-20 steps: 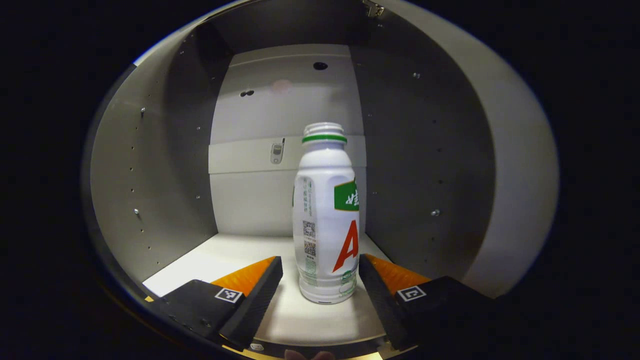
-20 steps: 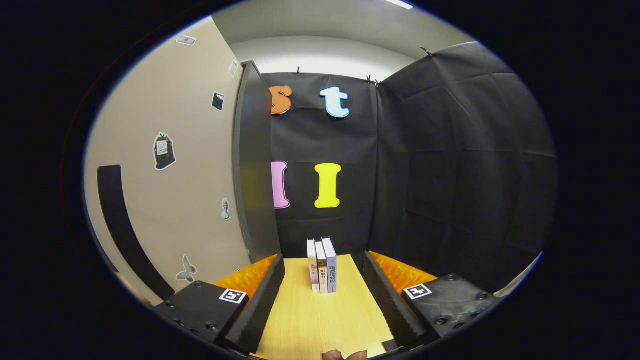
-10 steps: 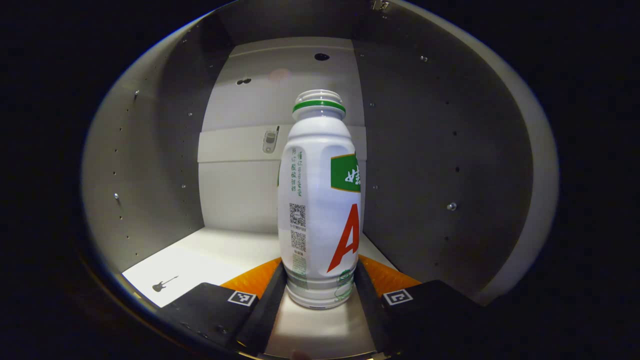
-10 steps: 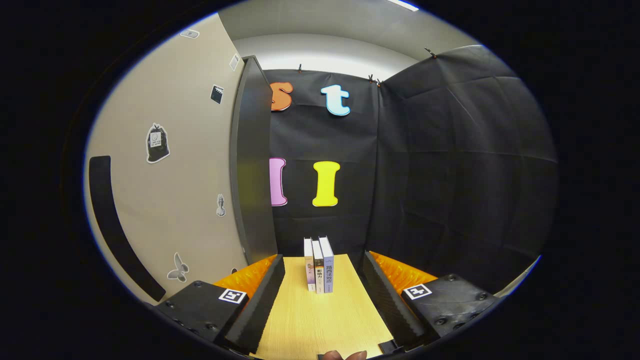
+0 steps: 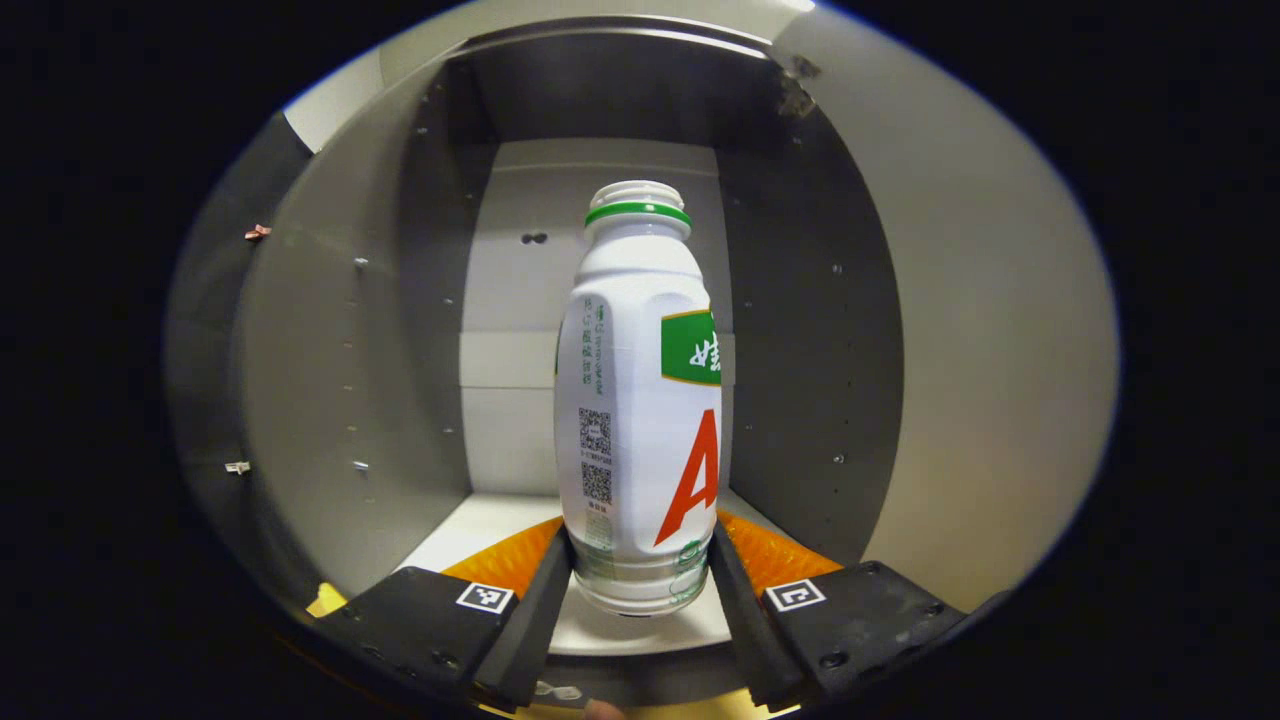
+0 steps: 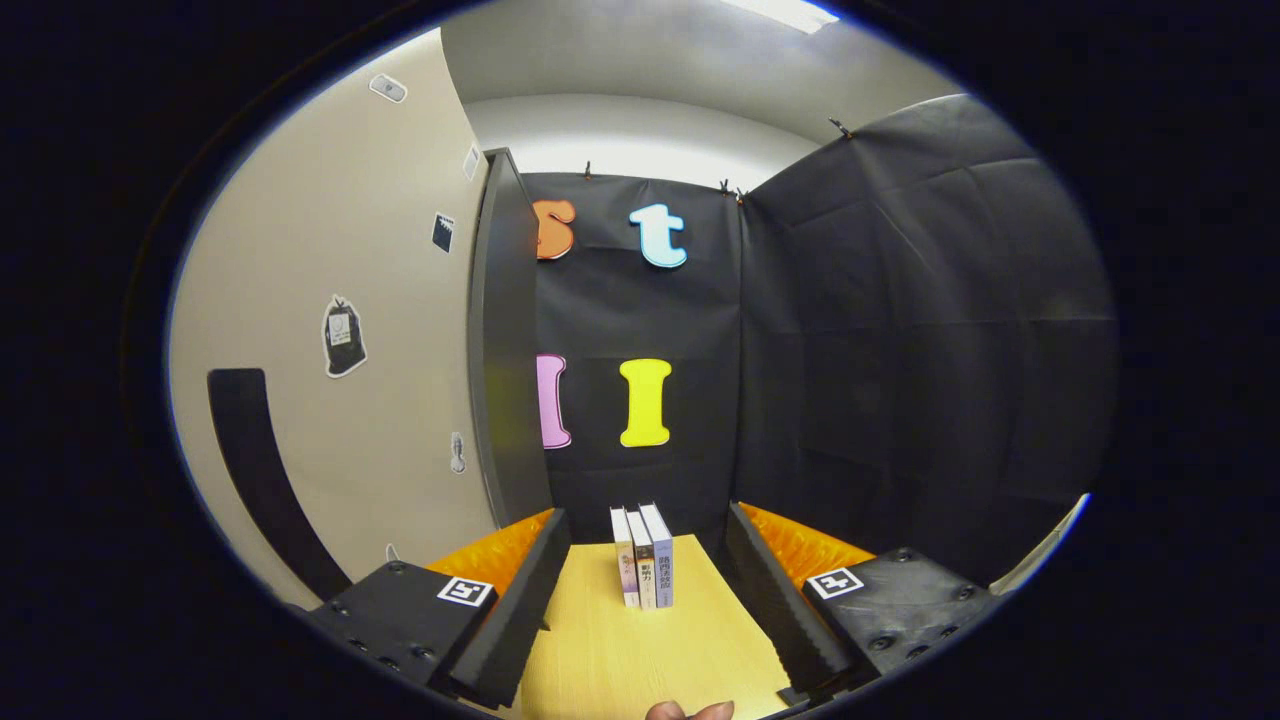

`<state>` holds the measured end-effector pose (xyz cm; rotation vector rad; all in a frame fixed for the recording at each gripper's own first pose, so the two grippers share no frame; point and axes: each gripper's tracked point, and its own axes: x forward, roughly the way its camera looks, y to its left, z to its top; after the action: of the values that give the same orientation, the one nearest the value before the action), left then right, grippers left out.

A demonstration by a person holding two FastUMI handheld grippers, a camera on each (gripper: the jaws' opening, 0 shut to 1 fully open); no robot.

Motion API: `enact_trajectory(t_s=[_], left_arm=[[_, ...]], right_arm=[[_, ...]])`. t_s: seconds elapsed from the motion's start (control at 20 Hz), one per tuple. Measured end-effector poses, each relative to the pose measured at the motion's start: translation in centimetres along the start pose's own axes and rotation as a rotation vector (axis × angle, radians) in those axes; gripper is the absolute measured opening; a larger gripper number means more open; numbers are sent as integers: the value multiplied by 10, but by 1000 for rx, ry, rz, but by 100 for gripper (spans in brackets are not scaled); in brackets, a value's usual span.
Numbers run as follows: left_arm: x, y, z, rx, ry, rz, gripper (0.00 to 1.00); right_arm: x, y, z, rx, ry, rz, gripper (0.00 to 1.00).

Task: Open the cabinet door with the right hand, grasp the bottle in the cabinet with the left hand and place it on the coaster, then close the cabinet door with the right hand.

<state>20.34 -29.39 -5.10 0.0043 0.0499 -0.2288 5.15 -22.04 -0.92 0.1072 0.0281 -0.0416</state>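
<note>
Staged recording booth with home furnishings: black cloth wall ahead of the tool, sticker-decorated cabinet door to its left, books on wooden table between its fingers.

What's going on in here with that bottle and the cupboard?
A person is working two handheld grippers. The left gripper has both fingers pressed on the base of a white bottle, held upright at the mouth of the open cabinet. The right gripper is open and holds nothing; it hangs over a wooden table, with the open cabinet door to one side and a few books ahead.
</note>
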Motion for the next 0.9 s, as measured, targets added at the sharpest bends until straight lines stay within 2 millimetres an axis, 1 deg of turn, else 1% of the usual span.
enact_trajectory(t_s=[0.05, 0.2, 0.3, 0.4, 0.55, 0.65, 0.75, 0.9], left_arm=[[-17, 14, 5, 5, -4, -1, 76], [-64, 53, 17, 36, -13, 14, 76], [-90, 73, 15, 28, -7, 30, 76], [-115, 87, 11, 9, -1, 41, 76], [-152, 111, 2, 30, -17, 68, 77], [-174, 120, -7, 34, -30, 76, 76], [-196, 129, -23, 4, -23, 81, 76], [-222, 140, -47, -39, -10, 95, 77]], right_arm=[[-4, 4, 5, -5, -17, -5, 98], [-13, 7, 17, -44, -70, -33, 98], [-18, 6, 19, -77, -87, -66, 98], [-21, 11, 15, -83, -80, -77, 99], [-24, 19, 15, -46, -86, -73, 99], [-27, 22, 18, -48, -98, -70, 99], [-29, 25, 17, -52, -103, -66, 99], [-31, 29, 17, -56, -117, -58, 99]])
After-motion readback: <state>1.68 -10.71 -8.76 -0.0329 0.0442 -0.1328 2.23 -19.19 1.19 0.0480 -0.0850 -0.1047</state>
